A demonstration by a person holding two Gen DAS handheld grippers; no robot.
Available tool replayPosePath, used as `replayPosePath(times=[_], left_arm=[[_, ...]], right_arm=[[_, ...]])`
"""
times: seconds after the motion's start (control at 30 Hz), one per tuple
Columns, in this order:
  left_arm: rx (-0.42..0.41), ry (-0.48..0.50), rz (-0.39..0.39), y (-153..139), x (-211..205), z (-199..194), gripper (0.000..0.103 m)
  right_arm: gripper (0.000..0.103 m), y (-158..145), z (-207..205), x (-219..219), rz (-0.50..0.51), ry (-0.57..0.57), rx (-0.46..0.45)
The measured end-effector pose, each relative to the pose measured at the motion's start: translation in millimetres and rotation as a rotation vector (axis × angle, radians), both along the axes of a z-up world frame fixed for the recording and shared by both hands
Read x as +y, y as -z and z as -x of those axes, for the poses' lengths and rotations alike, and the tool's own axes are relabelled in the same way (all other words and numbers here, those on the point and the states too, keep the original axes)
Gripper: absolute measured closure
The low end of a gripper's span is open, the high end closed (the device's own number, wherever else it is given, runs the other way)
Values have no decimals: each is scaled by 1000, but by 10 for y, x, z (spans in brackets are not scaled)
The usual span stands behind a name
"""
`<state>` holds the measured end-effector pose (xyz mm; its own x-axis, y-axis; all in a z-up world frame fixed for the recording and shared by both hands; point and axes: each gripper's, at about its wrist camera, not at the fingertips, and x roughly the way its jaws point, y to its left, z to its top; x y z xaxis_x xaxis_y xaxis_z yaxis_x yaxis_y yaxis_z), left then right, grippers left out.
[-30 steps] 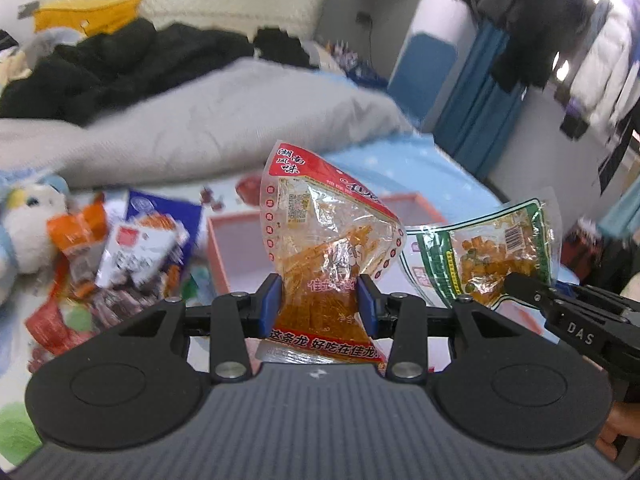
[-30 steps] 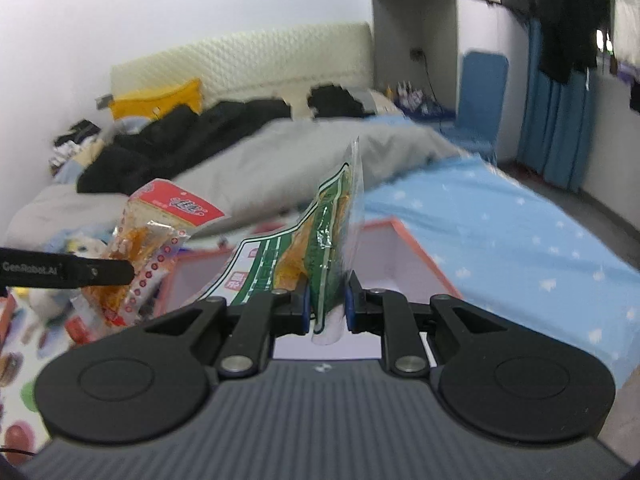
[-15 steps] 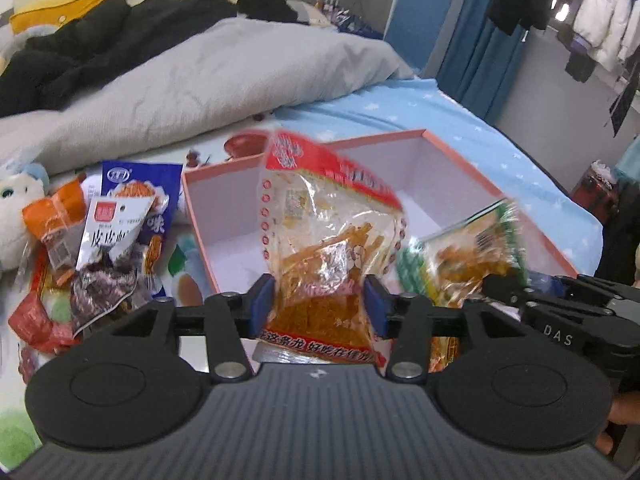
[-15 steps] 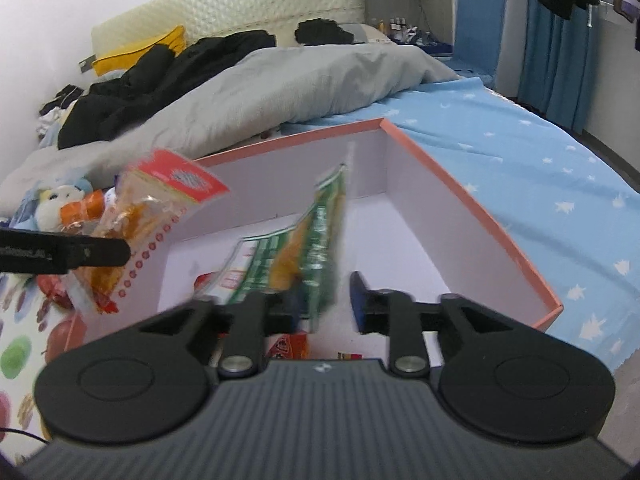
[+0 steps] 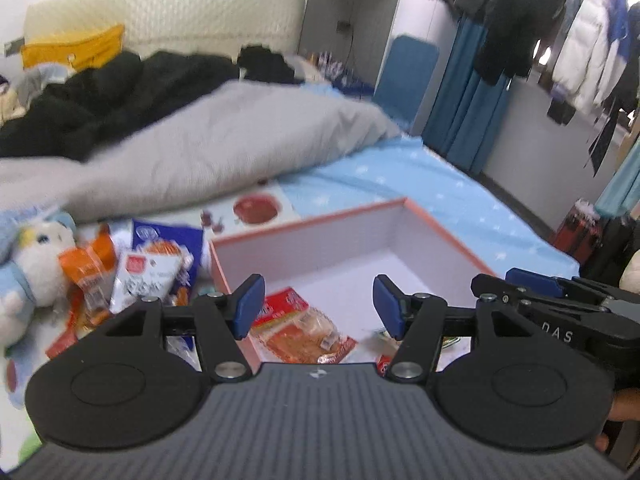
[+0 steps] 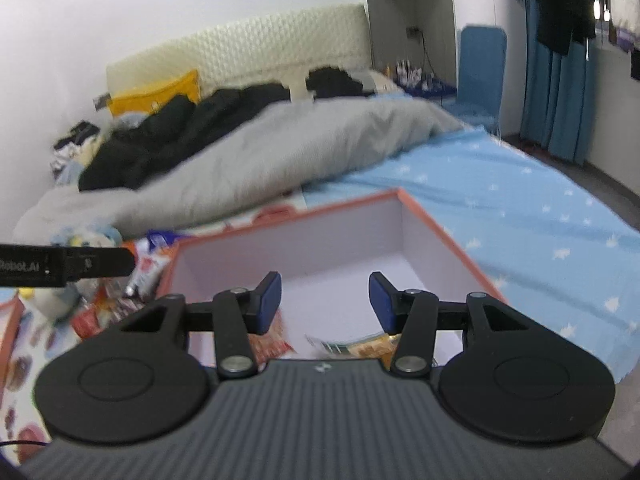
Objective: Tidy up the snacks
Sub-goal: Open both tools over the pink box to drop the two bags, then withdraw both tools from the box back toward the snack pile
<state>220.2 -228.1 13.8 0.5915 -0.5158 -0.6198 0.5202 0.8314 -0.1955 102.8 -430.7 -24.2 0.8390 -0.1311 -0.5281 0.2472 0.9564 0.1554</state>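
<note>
A pink-rimmed box [image 5: 352, 210] with white walls lies on the bed; it also shows in the right wrist view [image 6: 440, 236]. My left gripper [image 5: 318, 306] is open and empty above its near left part. A red-and-clear snack bag [image 5: 304, 330] lies inside the box below it. My right gripper [image 6: 324, 300] is open and empty over the box. A green-and-white snack bag [image 6: 352, 346] lies in the box under it, beside the red bag [image 6: 272, 344]. The right gripper also shows in the left wrist view [image 5: 560, 304].
Several loose snack packs [image 5: 148, 276] lie on the bed left of the box, next to a plush toy [image 5: 32, 256]. A grey duvet [image 5: 208, 148] and dark clothes [image 5: 100, 96] lie behind. The bed's right edge drops to the floor [image 6: 580, 168].
Both grippers have opened and let go of their bags. The red bag and the green bag now lie inside the box. Both views have tilted back up.
</note>
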Motion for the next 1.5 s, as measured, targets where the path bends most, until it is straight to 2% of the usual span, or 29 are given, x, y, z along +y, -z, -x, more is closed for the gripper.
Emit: replayPosePath(times=[0.3, 0.53, 0.73, 0.9, 1.03, 1.13, 1.27, 1.37, 1.5], left_arm=[[-62, -63, 48, -439, 636, 303, 36], [-74, -112, 74, -563, 1079, 549, 35], [-58, -140, 92, -583, 1400, 763, 35], [-47, -173, 98, -557, 1632, 930, 35], [-108, -199, 30, -555, 1757, 1119, 35], [-114, -214, 8, -526, 1855, 1209, 35], [-97, -244, 14, -457, 1985, 1332, 35], [-75, -256, 15, -347, 2057, 1403, 29], [-27, -263, 9, -175, 2153, 1477, 28]], right_arm=[[52, -522, 206, 418, 20, -64, -99], [52, -649, 299, 772, 11, -136, -127], [52, -652, 396, 1017, -11, -159, -131], [51, -590, 501, 1200, 12, -196, -136], [51, -435, 569, 1355, 21, -221, -107], [51, -334, 597, 1429, -15, -244, -86], [51, -255, 691, 1553, -5, -257, -84], [51, -208, 736, 1611, 2, -261, -77], [50, -136, 792, 1700, 4, -262, -68]])
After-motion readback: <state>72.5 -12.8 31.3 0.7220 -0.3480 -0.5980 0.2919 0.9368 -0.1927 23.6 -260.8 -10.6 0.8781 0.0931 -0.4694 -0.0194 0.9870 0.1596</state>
